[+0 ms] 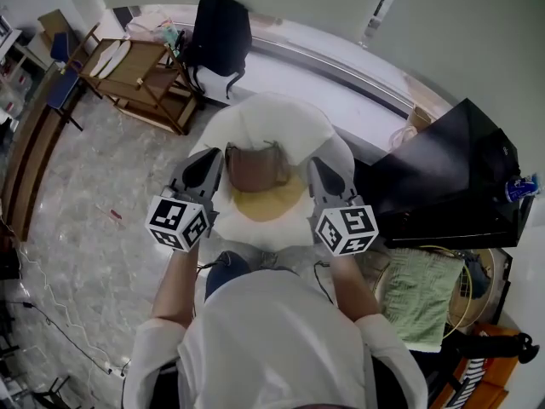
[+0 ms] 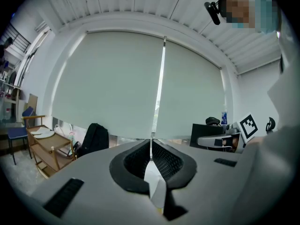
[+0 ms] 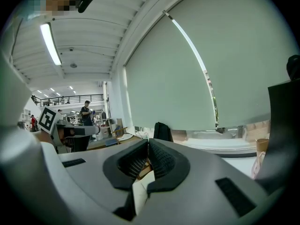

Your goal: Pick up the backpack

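Pale marbled floor [image 1: 102, 194] runs to a curved window ledge at the far side, where the black fabric backpack [image 1: 220, 34] stands just right of a wooden shelf cart [image 1: 140, 75]. The left gripper [image 1: 210, 157] and right gripper [image 1: 318, 167] both have jaws pressed together on nothing (and are well apart from the bag). The pickup looks not yet begun: approach, grasp and lift all remain.

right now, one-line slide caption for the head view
Left gripper and right gripper shut on white fabric; black backpack stands beside the wooden rack ahead
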`<state>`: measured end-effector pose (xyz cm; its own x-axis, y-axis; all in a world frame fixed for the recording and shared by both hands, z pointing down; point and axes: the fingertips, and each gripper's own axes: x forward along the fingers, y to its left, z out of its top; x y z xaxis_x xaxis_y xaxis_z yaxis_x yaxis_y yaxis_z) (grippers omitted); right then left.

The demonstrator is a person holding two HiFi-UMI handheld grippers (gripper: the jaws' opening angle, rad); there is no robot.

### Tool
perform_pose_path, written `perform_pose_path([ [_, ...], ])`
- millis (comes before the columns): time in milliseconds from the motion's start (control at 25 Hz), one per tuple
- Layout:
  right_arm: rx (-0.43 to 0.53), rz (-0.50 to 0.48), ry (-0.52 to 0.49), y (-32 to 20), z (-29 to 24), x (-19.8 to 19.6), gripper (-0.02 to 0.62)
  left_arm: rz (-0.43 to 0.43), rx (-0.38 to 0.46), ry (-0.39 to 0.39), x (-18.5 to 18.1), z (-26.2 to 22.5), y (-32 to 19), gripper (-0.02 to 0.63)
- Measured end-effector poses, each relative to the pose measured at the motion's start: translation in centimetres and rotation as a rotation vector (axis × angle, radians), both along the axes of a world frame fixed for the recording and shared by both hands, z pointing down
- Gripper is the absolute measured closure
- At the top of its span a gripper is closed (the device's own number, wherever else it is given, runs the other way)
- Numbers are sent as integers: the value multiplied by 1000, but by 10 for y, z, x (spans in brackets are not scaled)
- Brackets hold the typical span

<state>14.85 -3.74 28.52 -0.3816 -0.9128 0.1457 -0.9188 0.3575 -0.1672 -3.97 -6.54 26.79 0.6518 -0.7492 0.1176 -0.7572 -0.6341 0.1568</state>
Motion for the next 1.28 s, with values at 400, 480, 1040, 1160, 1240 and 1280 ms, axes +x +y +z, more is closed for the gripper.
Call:
perform_pose_path([
  [400, 3, 72, 8, -22, 4, 16, 565, 76, -3, 2, 18, 9, -31, 566],
  [480, 10, 99, 9, -28, 3, 15, 565, 106, 1, -2, 17, 9, -38, 566],
  [1040, 17, 218, 18, -64, -5, -22, 565, 237, 1, -11, -11, 4, -95, 566],
  [1160, 12, 231, 21, -69, -3, -26, 565, 254, -1, -11, -13, 6, -102, 566],
  [1240, 12, 239, 23, -72, -2, -28, 565, 264, -2, -12, -14, 6, -107, 566],
  [1280, 11, 242, 23, -74, -2, -30, 565, 268, -1, -11, -15, 6, -109, 566],
])
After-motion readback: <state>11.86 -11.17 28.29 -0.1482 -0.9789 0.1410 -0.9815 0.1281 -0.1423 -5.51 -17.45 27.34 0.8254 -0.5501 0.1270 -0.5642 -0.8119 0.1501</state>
